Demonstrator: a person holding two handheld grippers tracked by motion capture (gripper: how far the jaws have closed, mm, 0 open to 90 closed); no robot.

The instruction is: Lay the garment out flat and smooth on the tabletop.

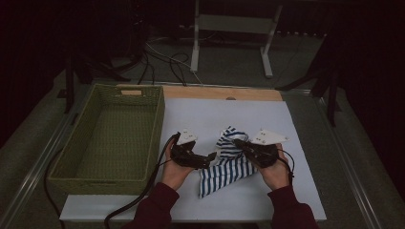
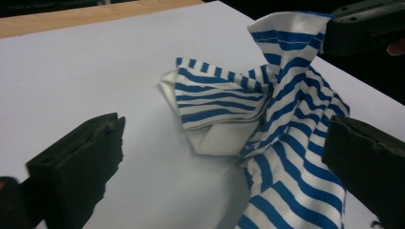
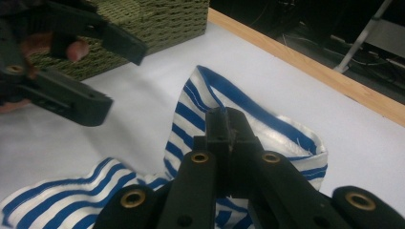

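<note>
- step in hand, as i read it: folding or gathering the striped cloth, likely headed for the green basket at left of the high view.
- right gripper has its fingers pressed fully together on an edge of the cloth, lifting that corner off the tabletop; in the right gripper view the blue hem loops up around the closed tips.
- left gripper is wide open, holding nothing; in the left gripper view its fingers stand at lower left and lower right of frame, cloth bunched between and beyond them.
- cloth lies at centre of the high view, between the two hands, crumpled, with one striped tail running toward the lower edge of the white sheet.
- right-side finger of the left gripper looks to be touching or just beside the hanging stripes; hard to tell which, view is tight.
- to do it well: keep the raised corner taut, bring the open fingers onto a single free edge rather than the bunched middle, close only once one layer sits between them.
- risk: grabbing the wad and dragging the whole piece.
</note>
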